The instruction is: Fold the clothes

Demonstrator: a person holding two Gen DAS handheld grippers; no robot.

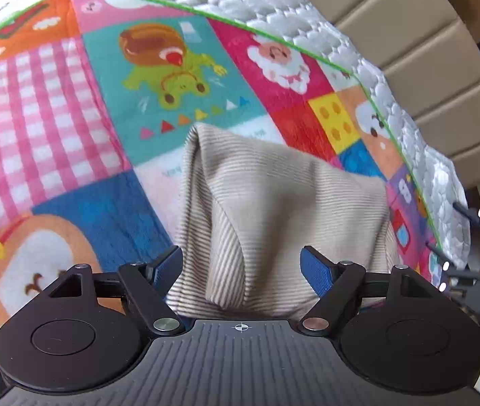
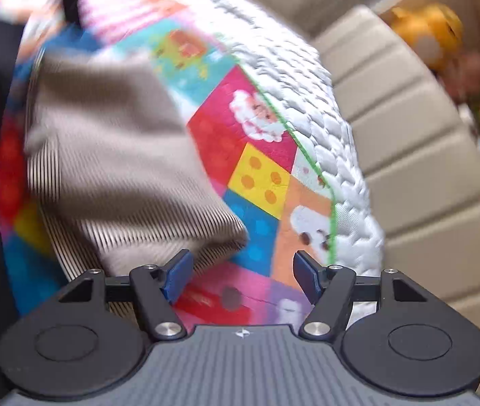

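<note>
Striped beige garment (image 1: 273, 223) partly folded on patchwork blanket (image 1: 70, 128), ahead of left gripper (image 1: 241, 270), left of right gripper (image 2: 243, 275); both spread, empty; final folds pending.

no readable text, faint blurred lettering on blanket (image 1: 256, 132), illegible, a figure like 8 on purple patch (image 1: 405, 191)

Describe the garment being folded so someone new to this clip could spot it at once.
Start at the bed with the white quilted cover, over which lies a bright patchwork cartoon blanket. On that blanket, just ahead of the open left gripper, sits the beige ribbed garment. It is the only plain, finely striped fabric among loud colours.
</note>
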